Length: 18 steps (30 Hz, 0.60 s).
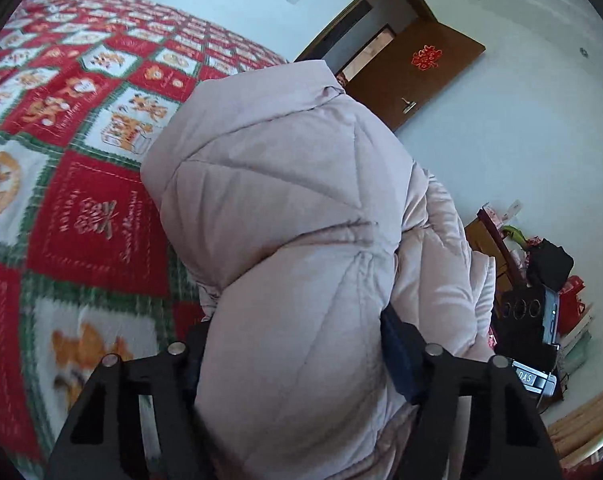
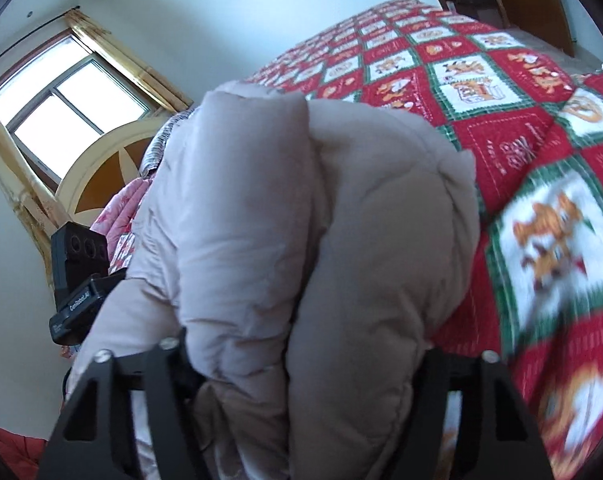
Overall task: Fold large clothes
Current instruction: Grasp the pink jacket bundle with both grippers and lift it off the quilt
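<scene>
A pale pink quilted puffer jacket (image 1: 285, 216) is bunched up and lifted above the bed. My left gripper (image 1: 297, 360) is shut on a thick fold of it; the padding bulges between the two black fingers and hides their tips. In the right wrist view the same jacket (image 2: 301, 220) fills the centre. My right gripper (image 2: 305, 364) is shut on another thick fold, its fingertips also buried in the fabric. The right gripper's body (image 1: 529, 312) shows in the left wrist view beyond the jacket, and the left gripper's body (image 2: 77, 276) shows in the right wrist view.
The bed is covered by a red, green and white patchwork blanket (image 1: 73, 152), also in the right wrist view (image 2: 521, 128). A brown door (image 1: 413, 76) stands open on the far wall. A window (image 2: 61, 108) with yellow curtains and a headboard (image 2: 101, 172) stand on the other side. Cluttered furniture (image 1: 541, 248) stands by the wall.
</scene>
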Motion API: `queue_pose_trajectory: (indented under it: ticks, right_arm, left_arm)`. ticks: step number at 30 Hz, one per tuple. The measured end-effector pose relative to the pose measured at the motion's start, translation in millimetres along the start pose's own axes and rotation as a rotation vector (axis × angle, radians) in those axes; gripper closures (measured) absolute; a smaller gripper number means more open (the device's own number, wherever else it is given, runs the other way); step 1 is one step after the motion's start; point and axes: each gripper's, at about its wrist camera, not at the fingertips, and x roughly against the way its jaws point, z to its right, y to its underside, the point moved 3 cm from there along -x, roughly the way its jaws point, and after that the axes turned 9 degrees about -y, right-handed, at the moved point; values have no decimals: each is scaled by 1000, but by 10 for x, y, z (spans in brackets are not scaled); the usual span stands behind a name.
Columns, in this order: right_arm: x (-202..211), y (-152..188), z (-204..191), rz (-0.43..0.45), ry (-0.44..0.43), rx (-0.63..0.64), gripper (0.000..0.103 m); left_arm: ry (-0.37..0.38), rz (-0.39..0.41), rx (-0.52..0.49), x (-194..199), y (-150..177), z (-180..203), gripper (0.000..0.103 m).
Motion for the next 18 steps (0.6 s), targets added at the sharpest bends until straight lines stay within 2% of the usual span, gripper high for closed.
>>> queue_pose_trajectory:
  ticks: [2, 5, 8, 14, 18]
  right_arm:
    - [96, 50, -24, 36, -12, -14, 49]
    - [217, 74, -113, 85, -10, 0, 55]
    - [344, 73, -213, 121, -2, 31, 58]
    - [634, 87, -428, 209, 20, 85, 60]
    - [901, 50, -459, 273, 23, 80, 61]
  left_arm:
    - [-1, 13, -2, 51, 21, 63, 39]
    - [-6, 24, -20, 70, -34, 183, 40]
    - [-19, 48, -77, 90, -97, 393, 40]
    - [31, 84, -112, 155, -224, 565, 42]
    - [50, 86, -161, 157, -287, 844, 42]
